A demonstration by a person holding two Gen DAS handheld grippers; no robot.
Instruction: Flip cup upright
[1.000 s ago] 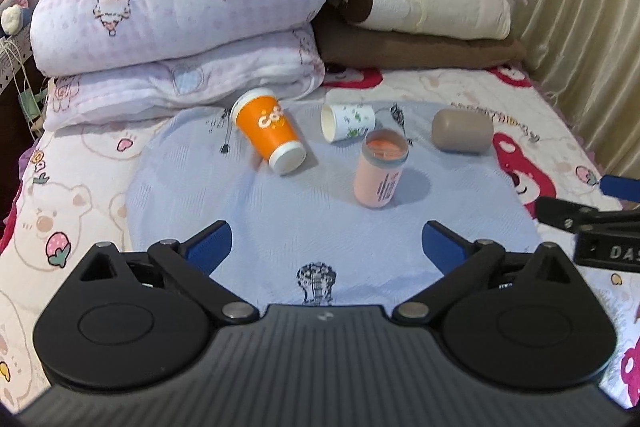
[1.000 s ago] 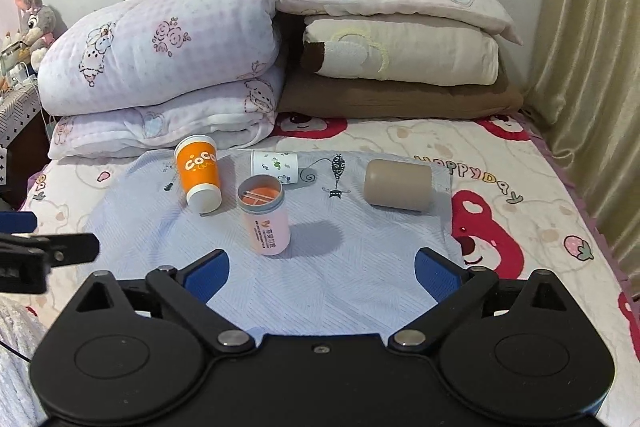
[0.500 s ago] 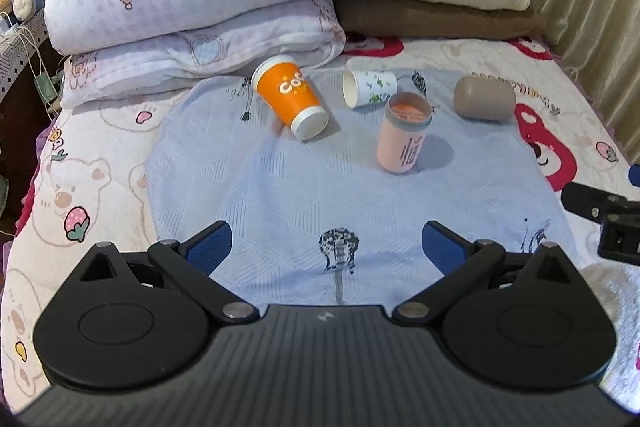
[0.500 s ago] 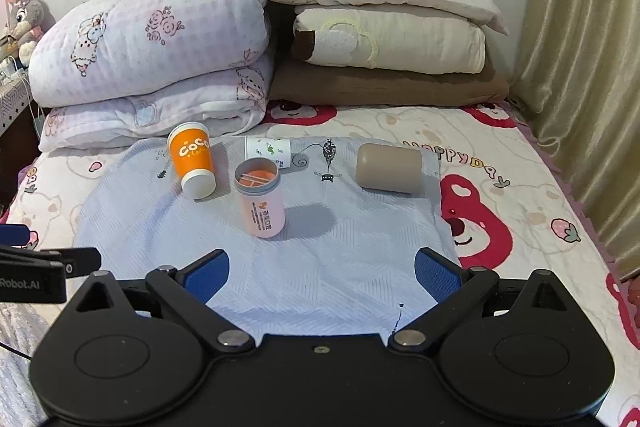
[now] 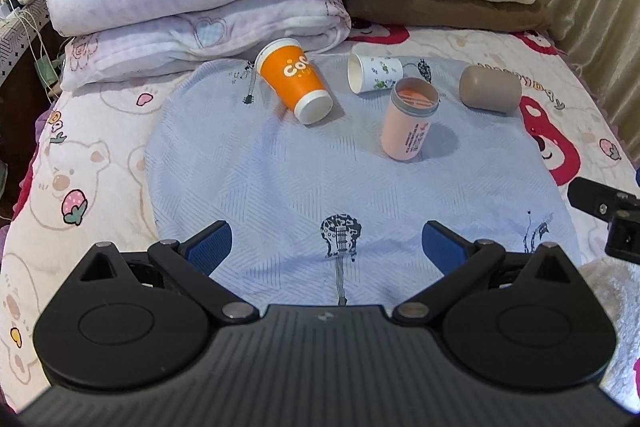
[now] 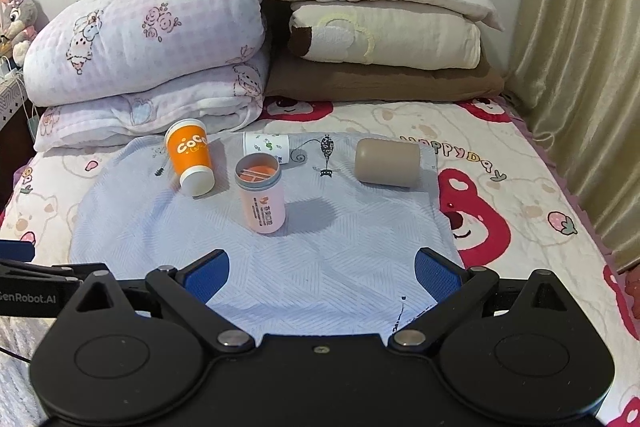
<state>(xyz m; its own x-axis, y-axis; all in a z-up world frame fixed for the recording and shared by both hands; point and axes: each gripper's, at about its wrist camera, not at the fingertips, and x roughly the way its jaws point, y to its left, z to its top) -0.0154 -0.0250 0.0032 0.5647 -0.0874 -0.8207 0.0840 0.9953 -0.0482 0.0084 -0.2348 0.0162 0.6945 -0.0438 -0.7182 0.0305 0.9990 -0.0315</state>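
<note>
Both tools, left tool (image 5: 325,241) and right tool (image 6: 322,273), are being held wide and empty. The orange cup (image 5: 294,79) is lying tipped at twelve o'clock on the blue cloth (image 5: 280,179); its mid-body should be pinched, then rotated base-down.

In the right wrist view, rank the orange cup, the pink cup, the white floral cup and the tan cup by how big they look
1. tan cup and pink cup: look about alike, and the pink one is nearer, so unranked
2. orange cup
3. white floral cup, partly hidden
</note>
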